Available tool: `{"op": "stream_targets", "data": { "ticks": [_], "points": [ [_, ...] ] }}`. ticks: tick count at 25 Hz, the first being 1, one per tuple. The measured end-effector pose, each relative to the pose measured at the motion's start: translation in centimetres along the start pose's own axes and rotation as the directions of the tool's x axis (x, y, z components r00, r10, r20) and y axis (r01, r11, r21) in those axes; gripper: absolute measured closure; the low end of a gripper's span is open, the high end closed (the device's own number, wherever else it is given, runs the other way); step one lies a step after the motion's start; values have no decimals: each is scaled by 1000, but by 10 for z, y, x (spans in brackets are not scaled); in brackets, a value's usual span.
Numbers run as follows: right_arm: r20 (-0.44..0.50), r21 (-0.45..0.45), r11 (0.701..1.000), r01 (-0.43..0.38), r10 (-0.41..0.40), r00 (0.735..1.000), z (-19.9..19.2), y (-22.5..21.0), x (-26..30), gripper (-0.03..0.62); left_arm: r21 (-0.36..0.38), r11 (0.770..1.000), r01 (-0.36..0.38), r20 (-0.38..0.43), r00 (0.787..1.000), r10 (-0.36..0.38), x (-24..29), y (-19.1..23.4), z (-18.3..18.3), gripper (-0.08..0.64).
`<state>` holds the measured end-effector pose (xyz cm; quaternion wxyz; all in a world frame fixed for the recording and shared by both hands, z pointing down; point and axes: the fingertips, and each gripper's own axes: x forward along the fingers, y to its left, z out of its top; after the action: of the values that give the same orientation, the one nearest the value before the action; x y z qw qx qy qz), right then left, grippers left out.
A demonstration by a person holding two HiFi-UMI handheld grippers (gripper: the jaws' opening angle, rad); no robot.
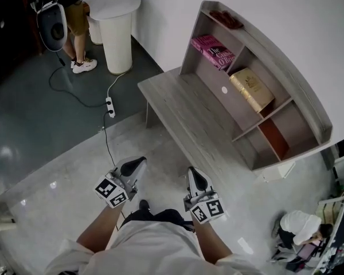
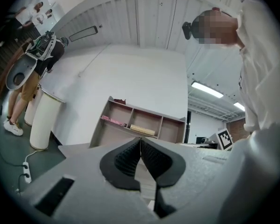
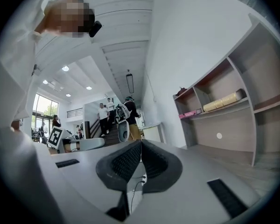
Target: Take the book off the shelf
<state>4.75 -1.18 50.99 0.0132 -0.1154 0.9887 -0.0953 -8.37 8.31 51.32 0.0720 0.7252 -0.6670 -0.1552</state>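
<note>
Left gripper (image 1: 136,166): jaws clenched together, empty, well short of the shelf (image 1: 281,56).
Right gripper (image 1: 195,176): jaws clenched, empty, also well short of the shelf.
Tan book (image 1: 252,89): lying in the shelf's middle compartment.
Pink book (image 1: 213,51): shelf's end compartment, next to the middle one.

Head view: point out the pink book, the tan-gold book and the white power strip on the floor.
Pink book (image 1: 212,49), head view, middle of its cover.
Tan-gold book (image 1: 251,88), head view, middle of its cover.
White power strip (image 1: 109,106), head view, middle of its body.
</note>
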Motion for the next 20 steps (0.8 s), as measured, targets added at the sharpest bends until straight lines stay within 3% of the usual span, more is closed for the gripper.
{"op": "stream_targets", "data": {
  "ticks": [11,20],
  "points": [
    [46,26,994,102,-103,994,7,-59,41,578,-10,991,134,-14,991,-135,85,48,15,543],
    [163,141,973,182,-204,965,45,-139,83,577,-57,961,271,-65,959,-274,191,72,28,543]
  ]
}}
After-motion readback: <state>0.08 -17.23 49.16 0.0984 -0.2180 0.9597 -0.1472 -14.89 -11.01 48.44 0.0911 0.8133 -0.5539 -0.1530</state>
